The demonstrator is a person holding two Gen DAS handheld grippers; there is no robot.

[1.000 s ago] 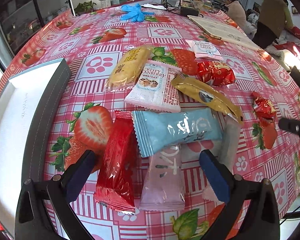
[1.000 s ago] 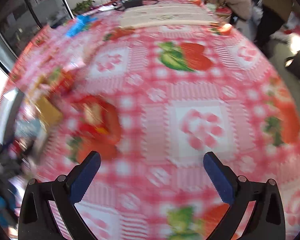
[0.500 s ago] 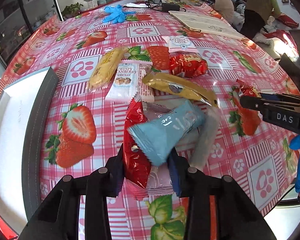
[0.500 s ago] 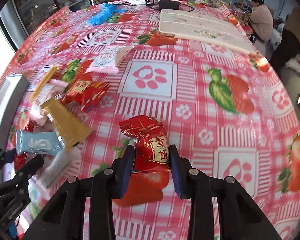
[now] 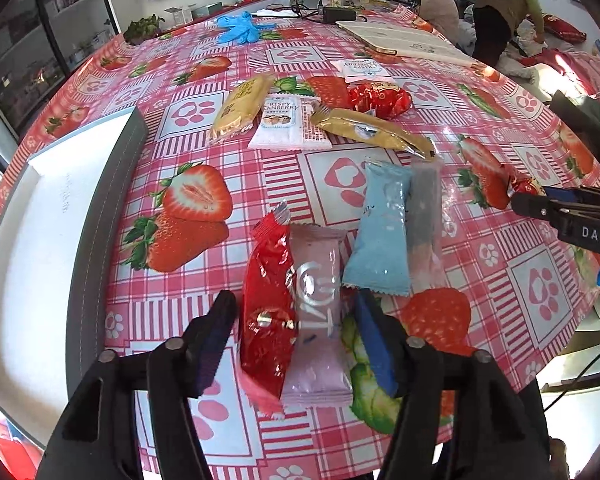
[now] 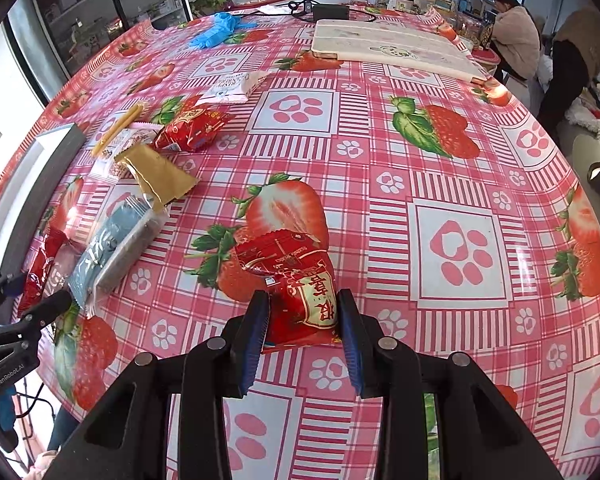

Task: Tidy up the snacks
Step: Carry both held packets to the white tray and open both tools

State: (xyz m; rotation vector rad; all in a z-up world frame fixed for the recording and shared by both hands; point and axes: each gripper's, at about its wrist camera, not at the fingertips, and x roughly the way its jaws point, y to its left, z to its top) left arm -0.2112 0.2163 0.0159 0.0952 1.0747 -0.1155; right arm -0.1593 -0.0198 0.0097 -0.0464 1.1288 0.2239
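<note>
In the left wrist view my left gripper (image 5: 294, 328) is shut on a red snack packet (image 5: 266, 308) and a pale pink packet (image 5: 318, 312) held side by side. A light blue packet (image 5: 382, 232) and a clear grey packet (image 5: 424, 224) lie just beyond on the strawberry tablecloth. In the right wrist view my right gripper (image 6: 302, 326) is shut on a red packet with Chinese writing (image 6: 296, 280). The right gripper also shows at the right edge of the left view (image 5: 540, 202).
A white box with a dark grey rim (image 5: 100, 216) lies at the left. Farther back lie a yellow packet (image 5: 240, 106), a white cranberry packet (image 5: 286, 122), a gold packet (image 5: 374, 132) and a red bag (image 5: 380, 98). Blue gloves (image 5: 236, 28) and a white board (image 6: 392, 46) lie beyond.
My left gripper opened wide a second ago, then closed on the red and pink packets; the light blue packet slid off to the right. My right gripper closed on the red Chinese packet and holds it.
</note>
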